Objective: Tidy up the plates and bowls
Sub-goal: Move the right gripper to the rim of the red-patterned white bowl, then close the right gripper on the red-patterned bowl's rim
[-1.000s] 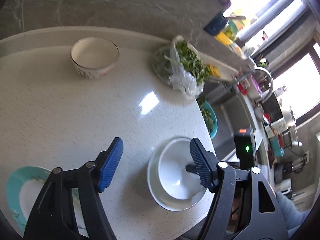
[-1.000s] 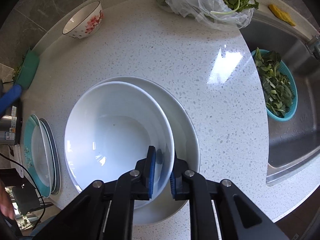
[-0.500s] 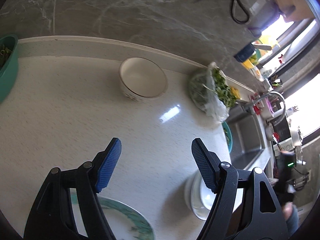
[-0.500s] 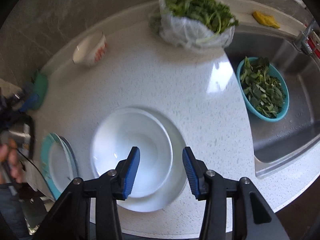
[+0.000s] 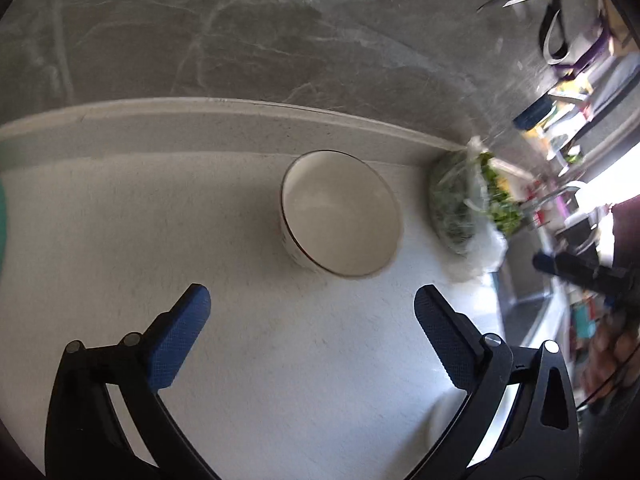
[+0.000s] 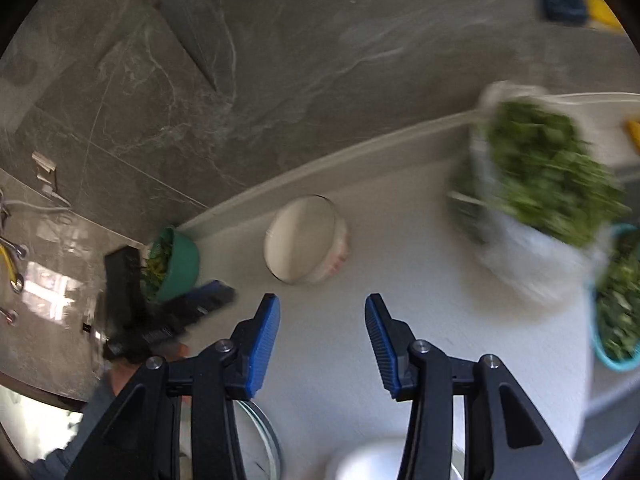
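Note:
A cream bowl (image 5: 340, 216) with a brown rim and pink flowers on its side (image 6: 304, 240) stands near the back wall. My left gripper (image 5: 312, 300) hovers just in front of it; its jaws are opening wide with nothing between them. My right gripper (image 6: 320, 304) is open and empty, raised above the counter and pointing at the same bowl from farther back. A white bowl (image 6: 368, 464) and a plate's rim (image 6: 264, 432) show at the bottom edge, below the right gripper. One blue finger (image 6: 212, 292) of the left gripper appears in the right wrist view.
A plastic bag of leafy greens (image 5: 468, 208) (image 6: 540, 184) lies right of the bowl. A green bowl of greens (image 6: 176, 264) sits at the left by the wall. A teal basket of leaves (image 6: 616, 300) is in the sink at the right. A raised lip edges the counter (image 5: 160, 240).
My right gripper let go of the white bowl's rim, opened and rose, tilting up towards the wall. My left gripper moved towards the flowered bowl and opened wider.

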